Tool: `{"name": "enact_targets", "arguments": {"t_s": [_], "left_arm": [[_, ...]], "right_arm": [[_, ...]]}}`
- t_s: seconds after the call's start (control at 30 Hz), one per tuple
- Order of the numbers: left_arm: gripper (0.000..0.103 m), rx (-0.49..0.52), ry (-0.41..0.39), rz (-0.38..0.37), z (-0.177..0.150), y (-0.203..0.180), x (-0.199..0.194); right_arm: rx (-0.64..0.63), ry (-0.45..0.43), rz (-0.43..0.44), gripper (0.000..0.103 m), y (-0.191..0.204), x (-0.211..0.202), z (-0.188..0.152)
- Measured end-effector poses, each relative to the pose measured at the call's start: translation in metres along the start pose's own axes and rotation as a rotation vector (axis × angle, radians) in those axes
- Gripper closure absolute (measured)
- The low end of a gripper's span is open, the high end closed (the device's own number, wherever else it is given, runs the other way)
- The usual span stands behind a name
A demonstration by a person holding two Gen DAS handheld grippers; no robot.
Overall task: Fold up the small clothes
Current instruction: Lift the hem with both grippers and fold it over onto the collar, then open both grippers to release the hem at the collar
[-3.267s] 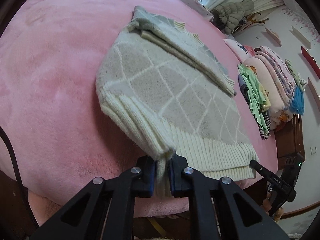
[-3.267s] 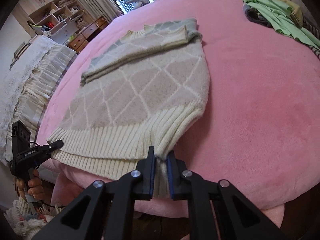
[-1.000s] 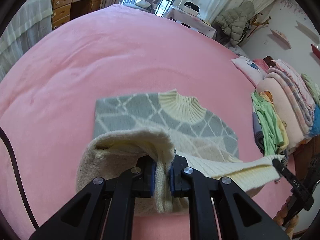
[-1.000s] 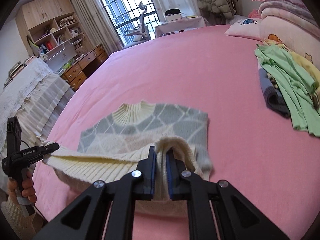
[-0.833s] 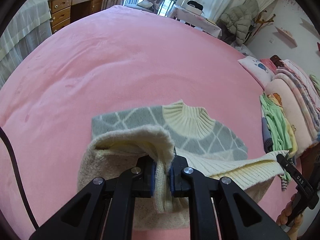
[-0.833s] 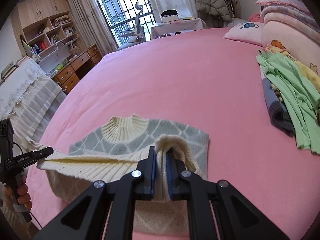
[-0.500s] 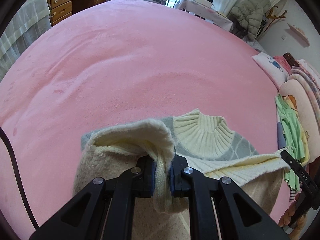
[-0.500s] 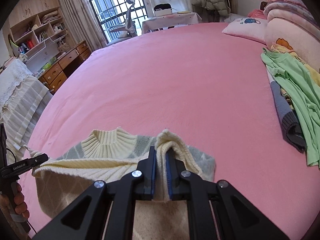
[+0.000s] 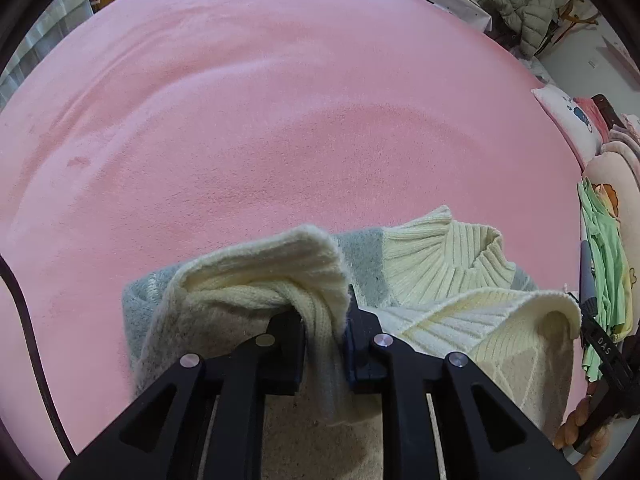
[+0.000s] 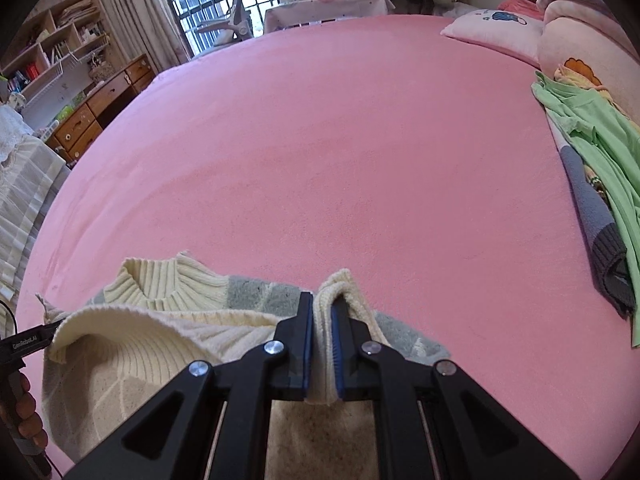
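The sweater (image 9: 448, 264) is cream ribbed knit with grey and beige panels crossed by pale diamond lines. It lies on a plain pink blanket (image 10: 344, 152). Nearby clothes (image 10: 592, 128) are light green over dark grey.

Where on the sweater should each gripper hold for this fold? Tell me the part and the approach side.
Hold the ribbed hem of the sweater at its two corners: left gripper and right gripper are clamped there, coming from the hem side toward the collar. The thick rib bunches firmly.

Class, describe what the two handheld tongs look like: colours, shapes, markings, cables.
Both the left tongs and the right tongs are matte black, angular, with silver rivets and blue-edged pads. Seen side-on, one carries white lettering. A black cable trails by the left one.
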State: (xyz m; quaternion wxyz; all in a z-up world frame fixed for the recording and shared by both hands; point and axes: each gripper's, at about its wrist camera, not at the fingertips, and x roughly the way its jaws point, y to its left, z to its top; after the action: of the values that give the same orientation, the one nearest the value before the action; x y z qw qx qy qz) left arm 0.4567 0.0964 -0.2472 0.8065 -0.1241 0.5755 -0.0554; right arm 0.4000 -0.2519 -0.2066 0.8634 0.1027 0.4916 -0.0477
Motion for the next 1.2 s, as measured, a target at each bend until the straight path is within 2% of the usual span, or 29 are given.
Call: {"name": "enact_targets", "arguments": {"t_s": [0.33,0.47,0.57,0.6,0.63,0.67,0.7,0.77,0.83,0.97,1.1,1.17,1.2], "left_arm": [[0.085,-0.022,0.062,-0.070,0.017,0.004,-0.020],[0.082,0.005,0.056,-0.091,0.021,0.000,-0.027],[0.071,0.014,0.052,-0.108,0.022,-0.001,-0.030],[0.060,0.008,0.046,-0.111,0.023,-0.001,-0.031],[0.038,-0.002,0.033,-0.116,0.024,0.000,-0.033],[0.023,-0.006,0.021,-0.116,0.024,0.000,-0.034],[0.000,-0.010,0.001,-0.106,0.025,0.000,-0.037],[0.001,-0.019,-0.046,-0.080,0.029,0.001,-0.048],[0.001,-0.022,-0.044,-0.067,0.031,0.001,-0.050],[0.001,0.015,-0.064,0.005,0.031,0.002,-0.062],[0.001,0.118,-0.099,0.106,0.023,-0.001,-0.075],[0.001,0.165,-0.110,0.148,0.015,-0.002,-0.079],[0.005,0.191,-0.125,0.171,0.008,-0.003,-0.081]], "right_arm": [[0.082,0.033,0.070,0.092,-0.009,-0.009,0.013],[0.148,0.055,0.123,0.090,-0.018,-0.008,0.015],[0.164,0.069,0.146,0.087,-0.019,-0.007,0.016],[0.165,0.070,0.153,0.087,-0.019,-0.007,0.016],[0.166,0.073,0.162,0.085,-0.018,-0.007,0.016],[0.167,0.076,0.172,0.083,-0.018,-0.007,0.016],[0.170,0.079,0.190,0.081,-0.017,-0.007,0.016],[0.170,0.071,0.196,0.076,-0.015,-0.010,0.016],[0.155,0.027,0.171,0.067,-0.013,-0.018,0.017],[0.129,-0.038,0.144,0.066,-0.013,-0.038,0.023],[0.019,-0.090,0.065,0.067,-0.004,-0.060,0.026],[-0.035,-0.101,0.051,0.067,-0.001,-0.068,0.024],[-0.053,-0.097,0.053,0.068,-0.001,-0.071,0.021]]}}
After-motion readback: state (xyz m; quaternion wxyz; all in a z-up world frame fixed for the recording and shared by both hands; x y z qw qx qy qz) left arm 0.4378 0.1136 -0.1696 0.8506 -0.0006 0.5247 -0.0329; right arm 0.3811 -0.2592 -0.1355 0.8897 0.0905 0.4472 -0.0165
